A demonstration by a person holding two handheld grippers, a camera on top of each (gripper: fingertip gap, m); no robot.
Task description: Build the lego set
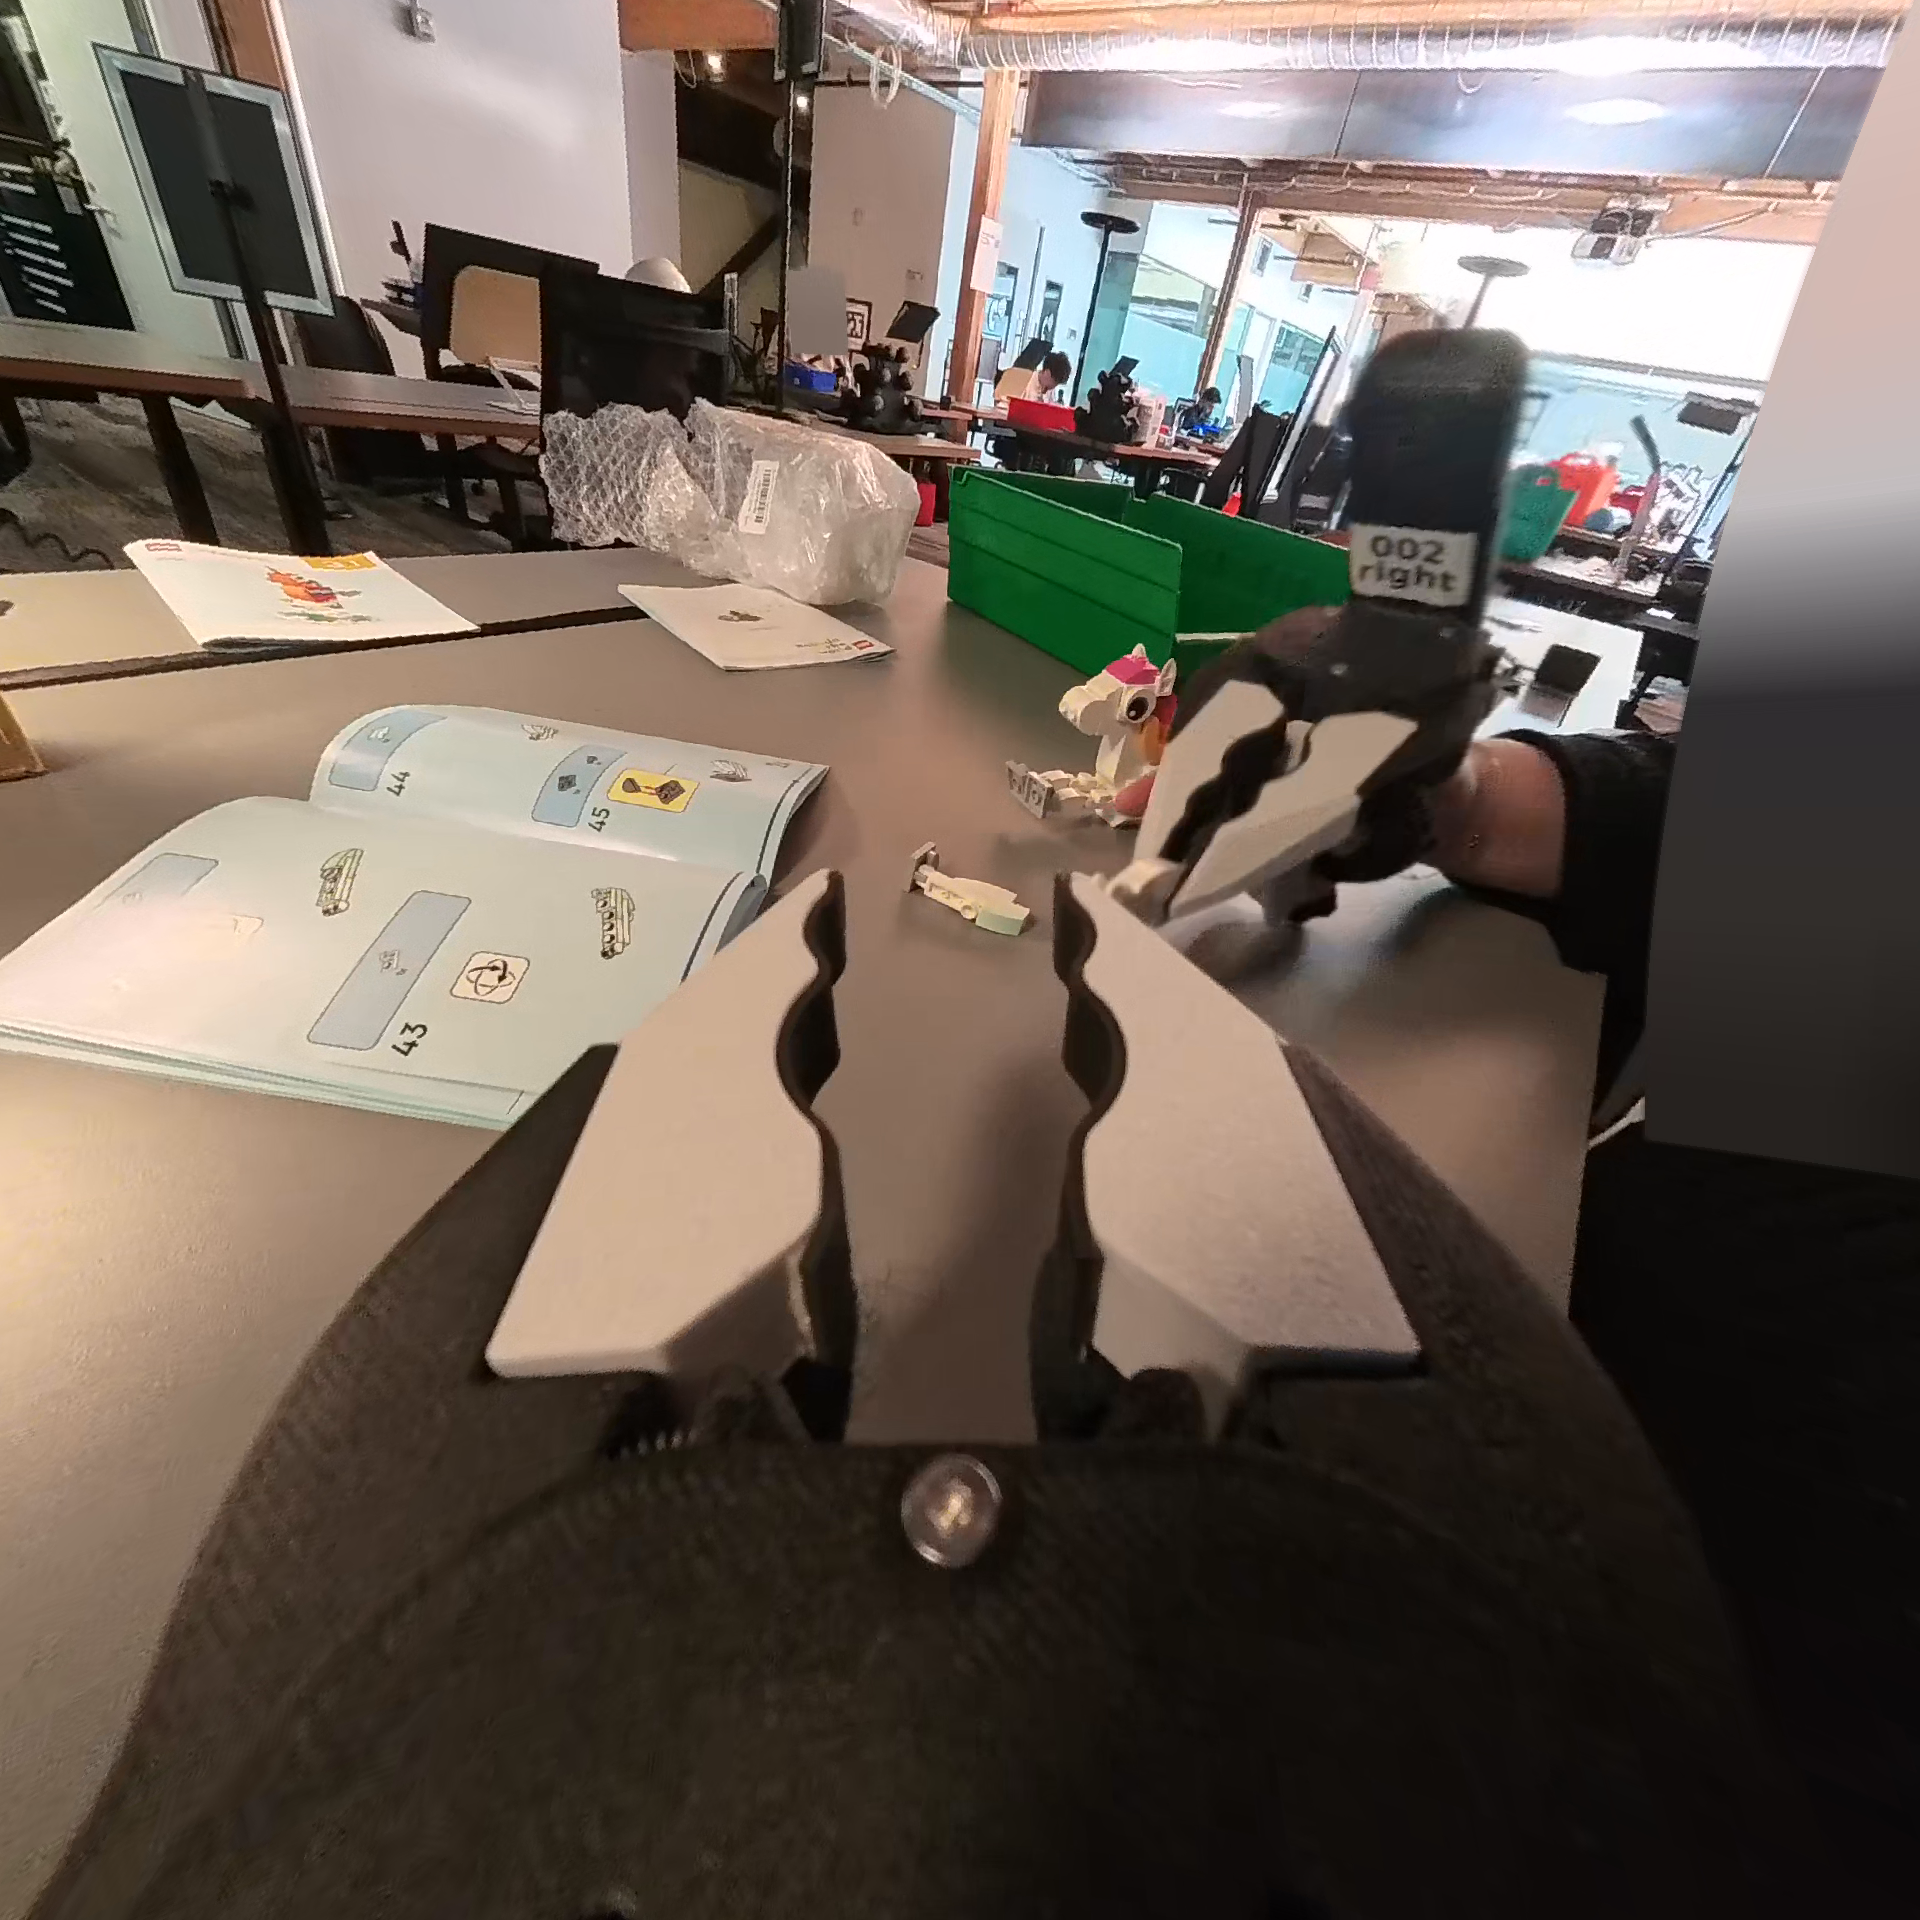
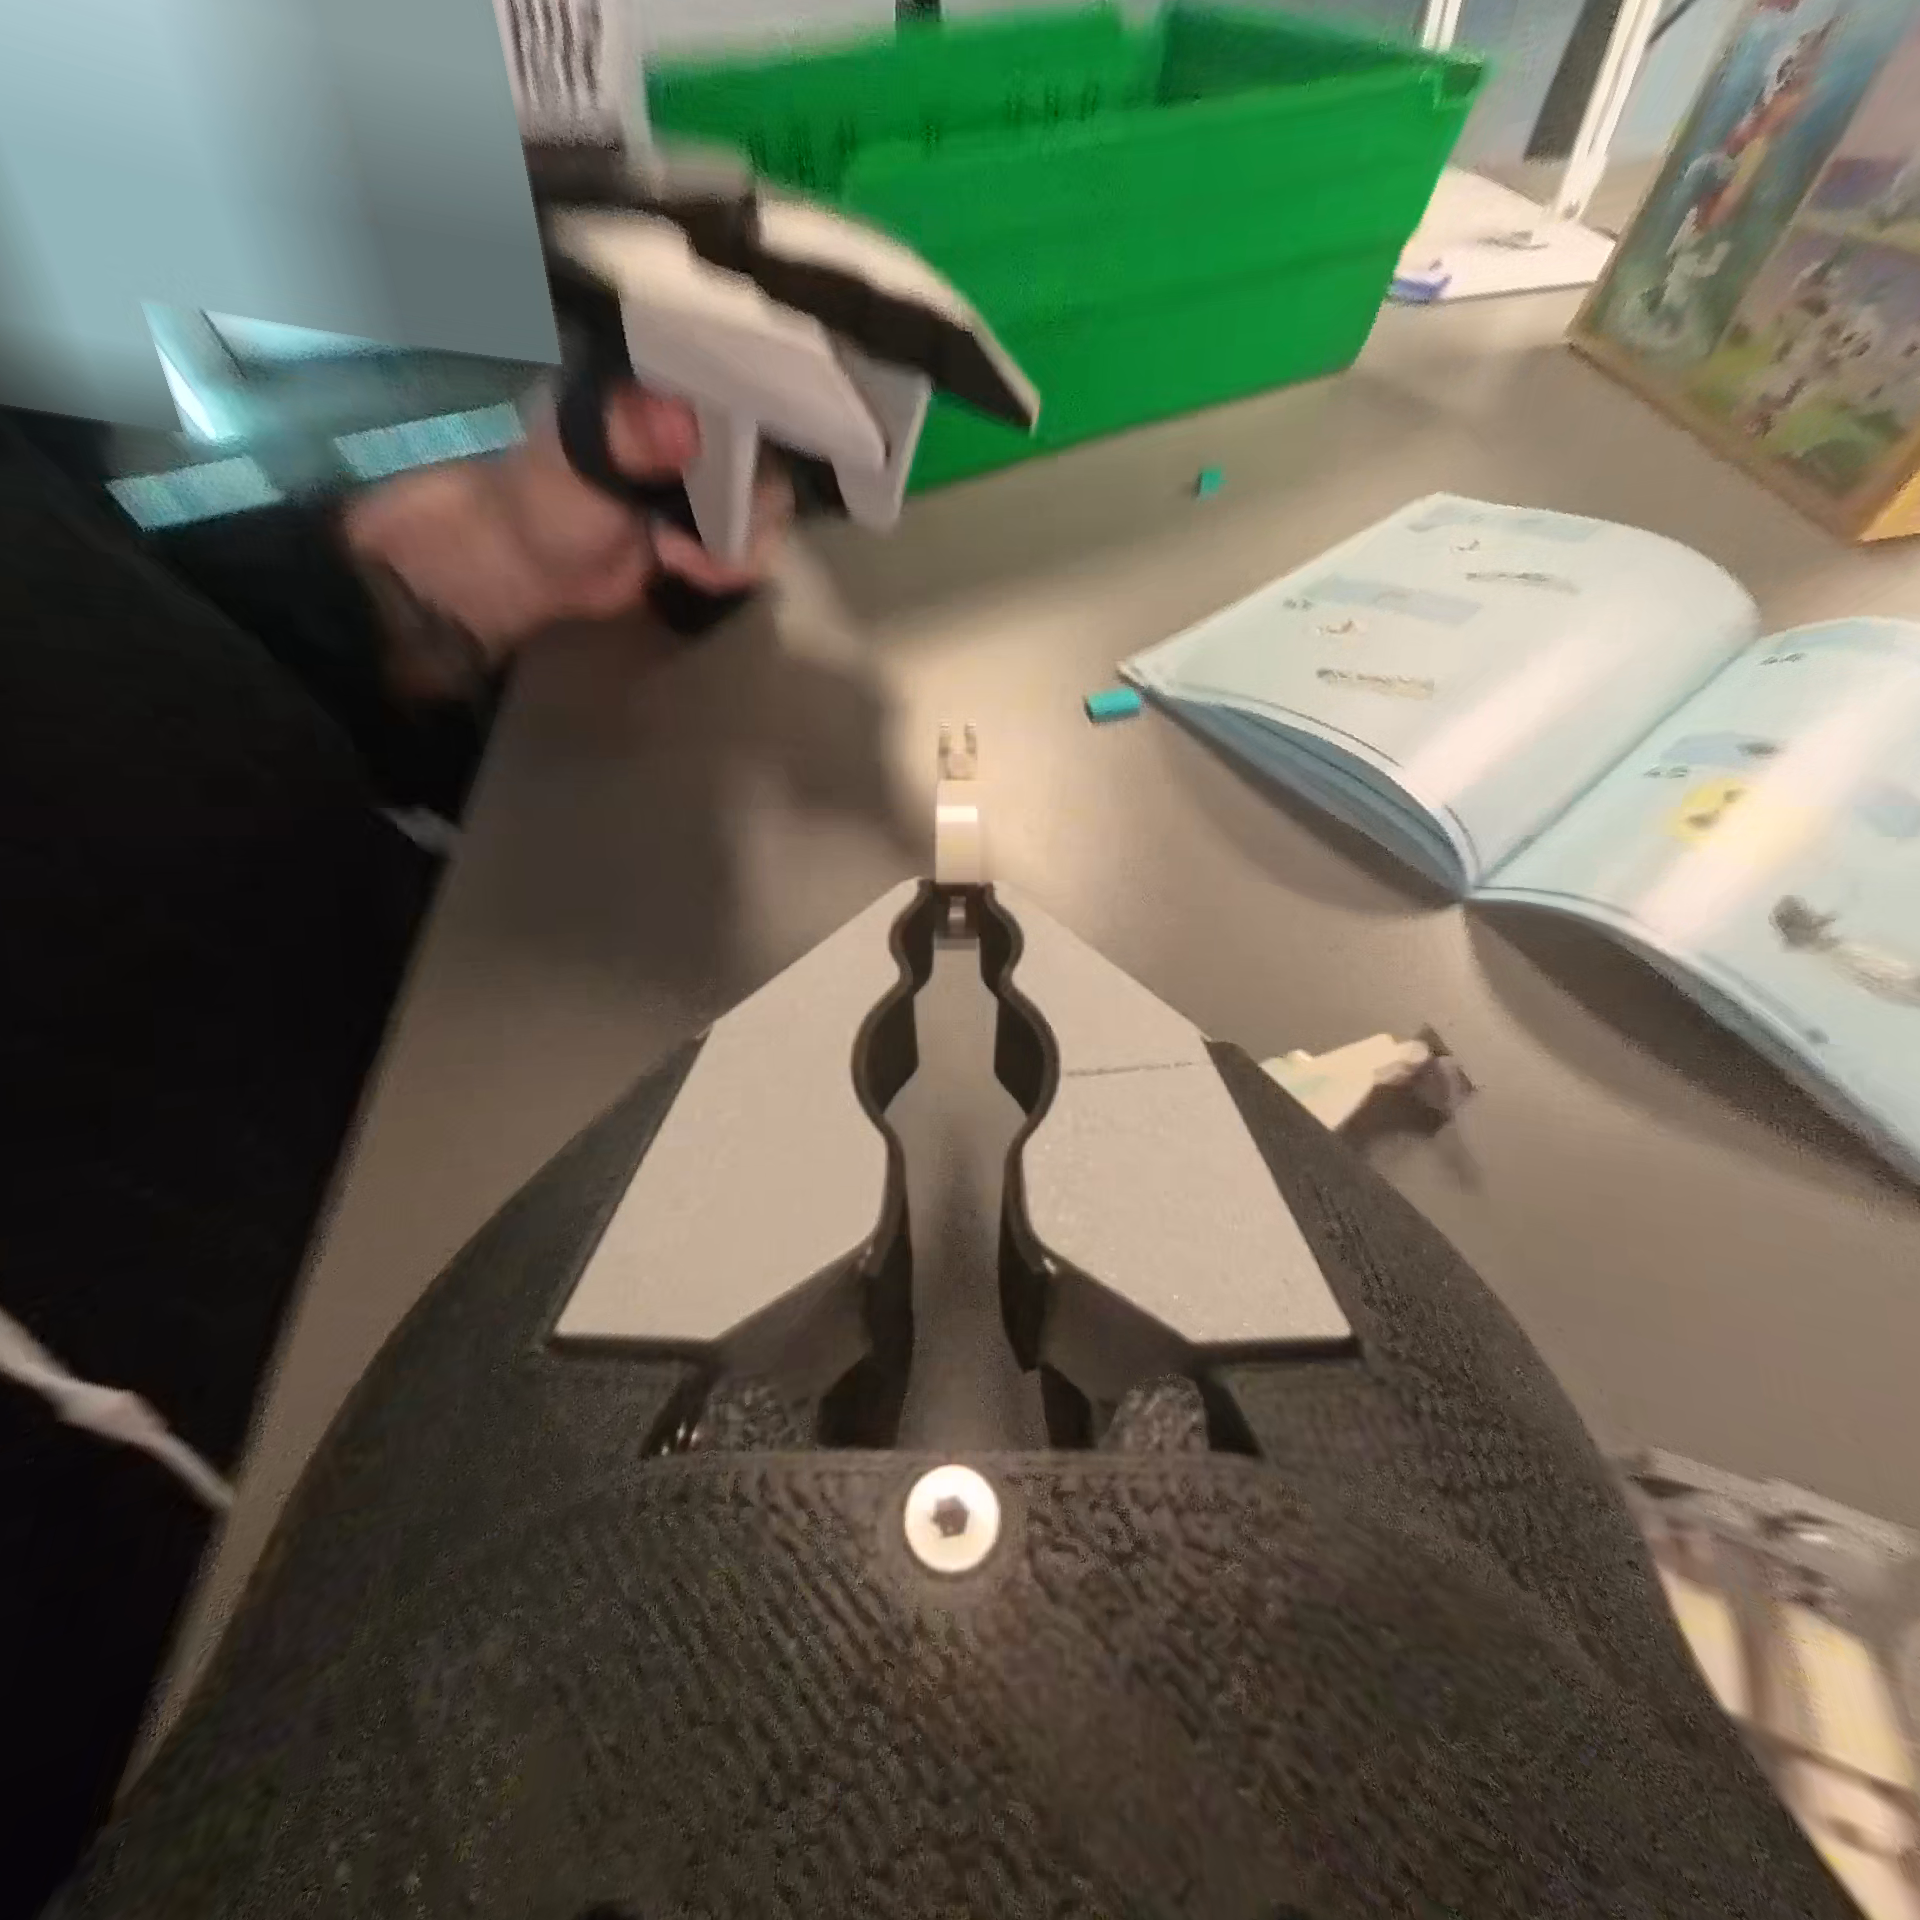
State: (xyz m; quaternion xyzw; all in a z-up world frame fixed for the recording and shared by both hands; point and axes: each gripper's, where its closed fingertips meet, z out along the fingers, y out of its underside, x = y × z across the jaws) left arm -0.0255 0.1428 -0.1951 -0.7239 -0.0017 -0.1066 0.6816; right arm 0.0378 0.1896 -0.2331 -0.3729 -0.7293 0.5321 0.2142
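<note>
Small white lego piece point(image 2: 958, 831) pinched at the very tips of the right gripper point(image 2: 954, 896), jaws nearly closed on it, piece sticking out forward above the grey table point(image 2: 665, 790). In the left wrist view the same right gripper point(image 1: 1143, 883) shows tilted down, tips low over the tabletop, a hand point(image 1: 1501, 821) in a dark sleeve behind it.

Left gripper point(image 1: 948, 899) has jaws wide apart, nothing between them, bare table showing in the gap. Just ahead of its tips lies a small white-and-pale-green lego sub-assembly point(image 1: 966, 891), flat on the table, touching neither gripper. In the right wrist view that sub-assembly point(image 2: 1361, 1075) sits just right of the right gripper's finger, and the left gripper point(image 2: 821, 343) is blurred, raised above the table near its edge.

Farther back, a partly built white unicorn figure with pink mane point(image 1: 1117, 727) stands near the green bin point(image 1: 1060, 566), loose white bits beside it. Open instruction booklet point(image 1: 416, 894) lies left of the left gripper, its near corner close to the left finger. Two teal bricks in the right wrist view: one point(image 2: 1112, 704) at the booklet's corner, one point(image 2: 1208, 480) near the bin.

Free tabletop between booklet and right gripper, and in front of the bin. Table edge point(image 2: 447, 831) runs close on the right gripper's left side. Two closed booklets point(image 1: 753, 623) and bubble wrap point(image 1: 727, 499) sit well back; a set box point(image 2: 1787, 260) stands beyond the open booklet.
</note>
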